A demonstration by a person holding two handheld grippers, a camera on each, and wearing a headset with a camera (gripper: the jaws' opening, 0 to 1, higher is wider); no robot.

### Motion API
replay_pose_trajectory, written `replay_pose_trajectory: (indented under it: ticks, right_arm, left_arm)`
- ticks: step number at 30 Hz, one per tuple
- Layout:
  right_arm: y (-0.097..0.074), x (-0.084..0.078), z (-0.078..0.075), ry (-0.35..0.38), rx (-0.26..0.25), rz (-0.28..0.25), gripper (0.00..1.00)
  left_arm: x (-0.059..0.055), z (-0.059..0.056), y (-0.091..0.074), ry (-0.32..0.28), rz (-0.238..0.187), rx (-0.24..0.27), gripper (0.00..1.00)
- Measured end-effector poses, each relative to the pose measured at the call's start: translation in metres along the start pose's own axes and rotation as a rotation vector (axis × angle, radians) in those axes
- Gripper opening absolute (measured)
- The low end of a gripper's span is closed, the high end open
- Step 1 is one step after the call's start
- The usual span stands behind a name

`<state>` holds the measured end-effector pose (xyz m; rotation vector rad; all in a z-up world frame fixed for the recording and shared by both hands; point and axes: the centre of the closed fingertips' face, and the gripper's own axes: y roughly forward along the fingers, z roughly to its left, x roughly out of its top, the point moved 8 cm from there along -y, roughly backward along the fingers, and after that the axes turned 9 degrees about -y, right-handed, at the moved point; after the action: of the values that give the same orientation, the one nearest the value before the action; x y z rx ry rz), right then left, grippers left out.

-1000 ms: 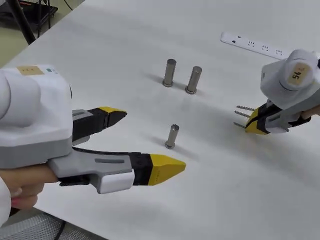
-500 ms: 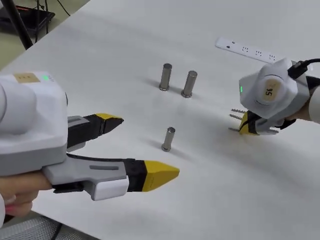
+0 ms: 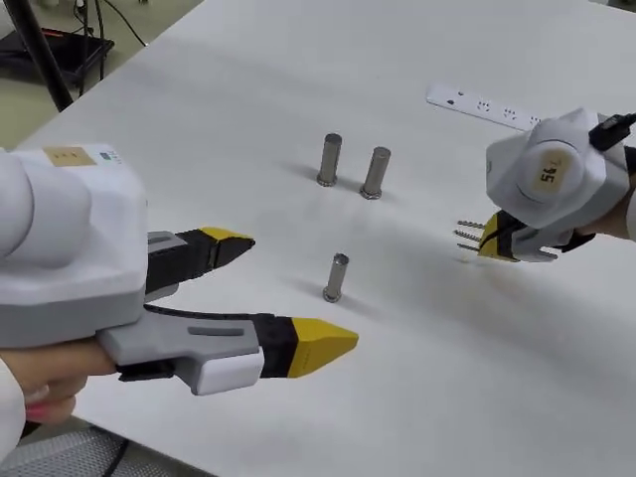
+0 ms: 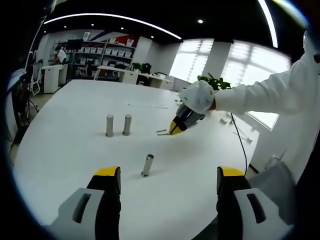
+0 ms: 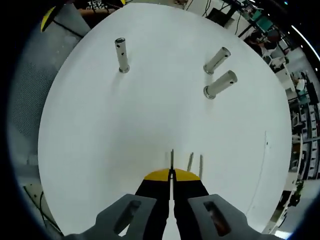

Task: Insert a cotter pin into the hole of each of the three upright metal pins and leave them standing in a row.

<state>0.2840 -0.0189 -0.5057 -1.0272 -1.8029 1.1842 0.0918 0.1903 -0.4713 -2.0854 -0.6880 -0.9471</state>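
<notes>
- None of the three metal pins carries a cotter pin yet. In the right gripper view the cross hole near the top of the lone one looks empty, so all three insertions seem to be left.
- Two metal pins stand upright close together toward the middle of the tabletop. The third stands alone, nearer the person's edge, so they do not make one row, and lining them up looks undone too.
- The right gripper hangs low toward the right edge, near a power strip. Its fingers are pressed together on one cotter pin. Two more thin pins sit just beside it — held or lying loose, I cannot tell.
- The left gripper hovers near the person's edge, close to the lone metal pin. Its fingers are spread wide and pinch nothing.
</notes>
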Motion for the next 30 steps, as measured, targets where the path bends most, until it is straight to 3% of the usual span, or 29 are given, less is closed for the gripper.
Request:
replay_pose_trajectory:
  ticks: [7, 17, 22, 26, 30]
  right_arm:
    - [-0.021, 0.008, 0.015, -0.002, -0.097, -0.056, 0.0]
    - [-0.045, 0.015, 0.036, -0.013, -0.19, -0.099, 0.0]
    - [-0.06, 0.021, 0.043, -0.007, -0.271, -0.11, 0.0]
    - [-0.068, 0.025, 0.047, -0.11, -0.345, -0.093, 0.0]
    - [-0.072, 0.031, 0.056, -0.102, -0.384, -0.114, 0.0]
  left_arm:
    - [0.0, 0.0, 0.001, 0.0, 0.01, 0.02, 0.7]
    - [0.009, -0.003, 0.013, -0.007, -0.006, 0.007, 0.63]
    - [0.013, -0.008, 0.022, -0.018, -0.009, -0.012, 0.6]
    - [0.015, -0.016, 0.028, -0.028, -0.014, -0.066, 0.55]
    - [0.017, -0.023, 0.036, -0.022, -0.014, -0.093, 0.52]
